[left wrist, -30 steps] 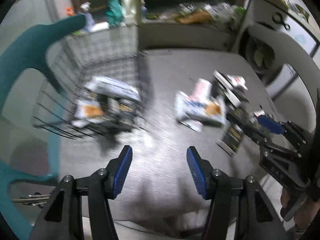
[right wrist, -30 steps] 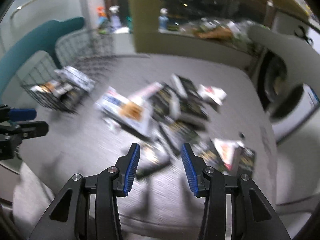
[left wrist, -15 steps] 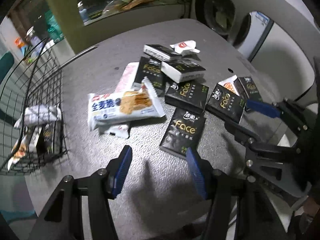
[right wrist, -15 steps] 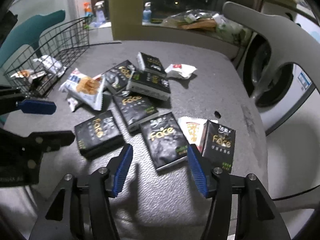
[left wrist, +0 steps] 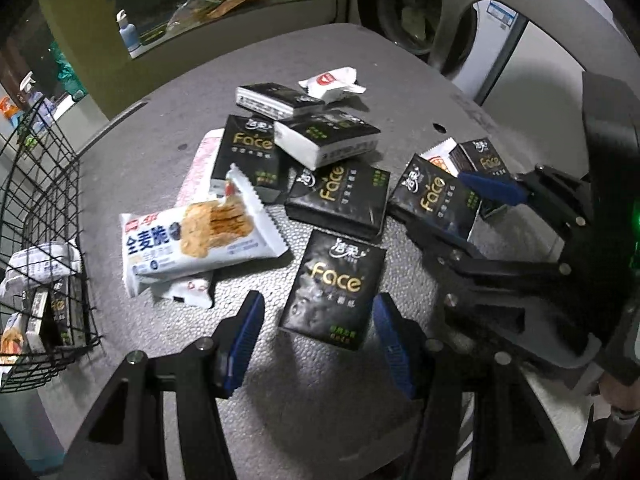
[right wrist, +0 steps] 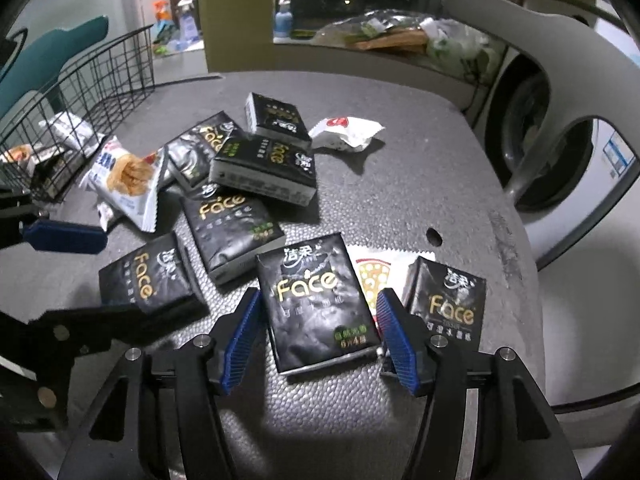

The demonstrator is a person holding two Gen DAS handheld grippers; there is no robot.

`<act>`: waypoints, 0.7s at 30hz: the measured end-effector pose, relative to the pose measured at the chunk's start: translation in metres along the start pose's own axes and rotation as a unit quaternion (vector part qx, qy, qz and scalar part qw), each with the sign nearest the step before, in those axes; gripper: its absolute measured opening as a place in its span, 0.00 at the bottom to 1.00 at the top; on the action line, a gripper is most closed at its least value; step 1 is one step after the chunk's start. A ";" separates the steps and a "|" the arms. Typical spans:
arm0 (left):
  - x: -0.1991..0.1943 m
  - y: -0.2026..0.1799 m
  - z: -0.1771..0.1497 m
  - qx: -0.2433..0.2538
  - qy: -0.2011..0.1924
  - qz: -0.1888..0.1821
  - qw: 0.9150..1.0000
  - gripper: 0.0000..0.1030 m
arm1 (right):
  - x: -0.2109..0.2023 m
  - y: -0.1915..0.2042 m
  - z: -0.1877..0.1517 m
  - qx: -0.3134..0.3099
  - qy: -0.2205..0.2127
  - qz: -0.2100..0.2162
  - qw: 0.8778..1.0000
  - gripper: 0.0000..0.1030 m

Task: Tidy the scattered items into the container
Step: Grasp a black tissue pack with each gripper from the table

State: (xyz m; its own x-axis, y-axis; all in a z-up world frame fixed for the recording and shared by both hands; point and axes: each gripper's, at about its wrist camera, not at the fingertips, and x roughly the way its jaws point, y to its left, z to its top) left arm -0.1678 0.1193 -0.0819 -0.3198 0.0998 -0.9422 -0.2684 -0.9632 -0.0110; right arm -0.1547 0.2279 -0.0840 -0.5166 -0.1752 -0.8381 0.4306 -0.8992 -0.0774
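left wrist view: left gripper (left wrist: 316,338) tilts steeply down, jaws wide and empty, straddling a black face tissue pack (left wrist: 334,288) at lower centre, looks lined up for a grab. wire basket (left wrist: 44,216) sits far left.

right wrist view: right gripper (right wrist: 318,330), jaws just widened, brackets another face pack (right wrist: 318,308), not pinching yet.

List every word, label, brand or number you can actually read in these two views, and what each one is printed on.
"Face", gold letters: on the black tissue packs, e.g. the pack between the left claw's fingers and the pack between the right claw's fingers.
"洁柔": above "Face" on those packs.
"全麦脆": on the white cracker packet.
Small print on the packs, the red-marked white wrapper and the washing machine sticker: too small or blurred to read.
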 end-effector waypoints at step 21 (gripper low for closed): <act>0.016 0.031 -0.017 -0.068 0.032 -0.005 0.997 0.51 | -0.016 0.033 -0.015 0.024 0.032 0.079 0.996 0.47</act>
State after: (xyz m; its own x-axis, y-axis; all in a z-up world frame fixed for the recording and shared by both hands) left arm -0.1655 0.0871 -0.1027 -0.2587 0.0971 -0.9611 -0.1431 -0.9878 -0.0613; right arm -0.1211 0.2075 -0.0810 -0.3966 -0.2912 -0.8706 0.4658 -0.8810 0.0825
